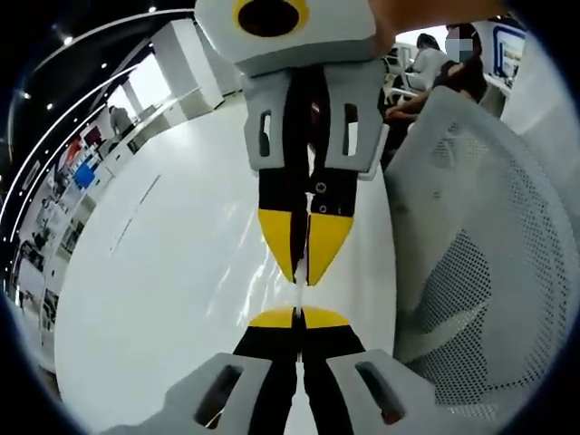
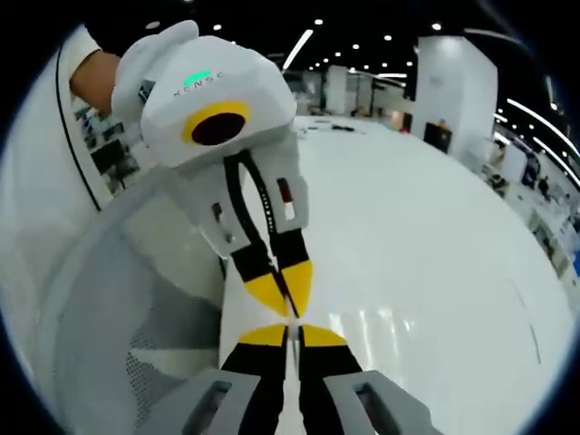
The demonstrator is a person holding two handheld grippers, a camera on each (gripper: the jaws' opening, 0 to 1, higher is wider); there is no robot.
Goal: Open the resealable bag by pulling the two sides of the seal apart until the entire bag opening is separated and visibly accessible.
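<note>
**Both grippers clenched tip to tip on clear bag**

Left gripper (image 1: 297, 319) and right gripper (image 2: 290, 333) meet nose to nose, each clamped on the resealable bag (image 1: 300, 272), a thin clear strip between them. White table (image 2: 435, 245) beneath; mesh chair (image 1: 471, 272) alongside its edge; seated people (image 1: 435, 68) beyond.

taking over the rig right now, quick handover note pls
Left hand-held gripper: jaws shut, tip to tip with the right one.
Right hand-held gripper: jaws shut too.
Resealable bag: seen only as a thin pale strip pinched between both pairs of tips, above the white table, beside a mesh chair.
Done: both sides look gripped.
Left: pull the sides apart; no opening is visible yet.
</note>
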